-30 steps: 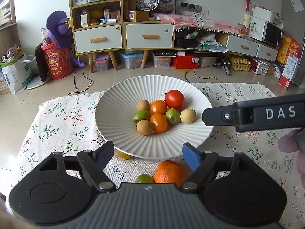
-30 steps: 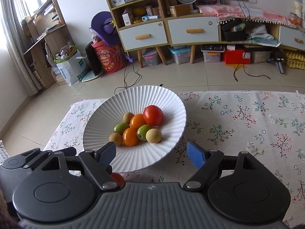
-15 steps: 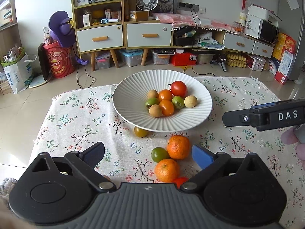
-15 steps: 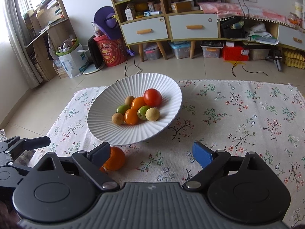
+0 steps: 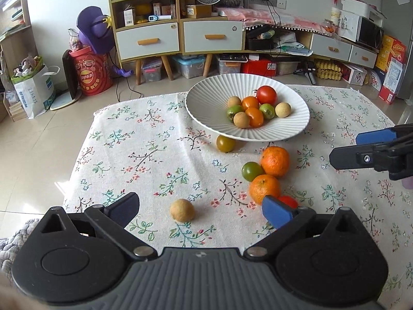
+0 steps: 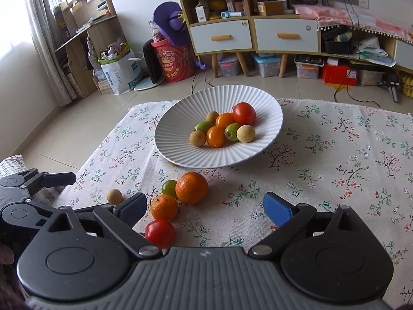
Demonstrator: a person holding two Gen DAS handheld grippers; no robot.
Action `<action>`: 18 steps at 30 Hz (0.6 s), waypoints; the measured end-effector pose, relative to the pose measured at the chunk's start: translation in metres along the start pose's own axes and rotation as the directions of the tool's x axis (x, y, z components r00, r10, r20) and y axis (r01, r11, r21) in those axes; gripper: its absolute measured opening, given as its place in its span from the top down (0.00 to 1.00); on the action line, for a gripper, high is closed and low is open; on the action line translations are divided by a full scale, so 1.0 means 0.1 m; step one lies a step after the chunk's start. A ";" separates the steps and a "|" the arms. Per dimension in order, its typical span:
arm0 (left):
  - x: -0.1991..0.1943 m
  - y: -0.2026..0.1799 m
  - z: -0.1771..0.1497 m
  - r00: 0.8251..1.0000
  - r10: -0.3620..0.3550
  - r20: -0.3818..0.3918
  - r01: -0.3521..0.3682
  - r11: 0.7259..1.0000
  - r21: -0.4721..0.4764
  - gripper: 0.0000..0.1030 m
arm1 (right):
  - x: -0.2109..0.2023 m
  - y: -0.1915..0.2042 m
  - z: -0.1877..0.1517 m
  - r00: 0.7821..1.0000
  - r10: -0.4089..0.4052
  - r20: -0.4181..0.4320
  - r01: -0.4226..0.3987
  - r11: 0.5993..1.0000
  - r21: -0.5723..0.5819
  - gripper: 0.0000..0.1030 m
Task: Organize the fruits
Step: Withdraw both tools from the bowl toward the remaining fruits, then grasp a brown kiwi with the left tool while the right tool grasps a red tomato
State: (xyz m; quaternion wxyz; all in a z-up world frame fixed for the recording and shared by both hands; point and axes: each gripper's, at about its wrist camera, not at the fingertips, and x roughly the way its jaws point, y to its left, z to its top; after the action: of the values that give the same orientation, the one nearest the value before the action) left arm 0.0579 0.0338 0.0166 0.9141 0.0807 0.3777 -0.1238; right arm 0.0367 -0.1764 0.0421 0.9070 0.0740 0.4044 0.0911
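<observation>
A white ribbed plate (image 5: 206, 103) (image 6: 180, 129) holds several small fruits, among them a red tomato (image 5: 266, 94) (image 6: 244, 113). On the floral cloth in front of it lie two oranges (image 5: 275, 161) (image 5: 264, 188) (image 6: 191, 187) (image 6: 164, 206), a green fruit (image 5: 251, 171) (image 6: 169, 187), an olive-yellow fruit (image 5: 225, 143), a red tomato (image 6: 160, 233) and a tan longan (image 5: 182, 210) (image 6: 115, 196). My left gripper (image 5: 201, 213) is open and empty, the longan between its fingers' line. My right gripper (image 6: 205, 208) is open and empty, just right of the oranges.
The floral cloth (image 5: 144, 155) covers a low table with its left edge near my left gripper. The right gripper shows at the right of the left wrist view (image 5: 371, 149). Cabinets (image 5: 180, 36), boxes and bags stand on the floor behind.
Both grippers have pulled back and away from the plate. The loose fruits on the cloth, including the longan, have come into view. Both stay open.
</observation>
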 end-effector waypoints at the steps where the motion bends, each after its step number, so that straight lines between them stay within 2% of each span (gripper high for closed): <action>1: 0.00 0.02 -0.03 1.000 0.005 -0.004 -0.005 1.000 0.003 0.05 | 0.00 0.02 -0.03 1.000 0.001 -0.005 -0.001 1.000 -0.003 0.06; 10: -0.03 0.19 -0.25 0.999 0.027 -0.016 -0.027 0.999 0.023 0.05 | 0.02 0.20 -0.23 1.000 0.007 -0.010 -0.007 0.998 -0.061 0.06; 18: -0.05 0.32 -0.36 1.000 0.020 -0.004 -0.020 1.000 0.015 0.05 | 0.05 0.36 -0.36 1.000 0.002 -0.024 -0.005 0.986 -0.164 0.04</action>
State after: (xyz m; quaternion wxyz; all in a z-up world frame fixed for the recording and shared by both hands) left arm 0.0395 0.0743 -0.0036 0.9138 0.0916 0.3778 -0.1174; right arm 0.0095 -0.1380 0.0219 0.9050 -0.0012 0.4062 0.1265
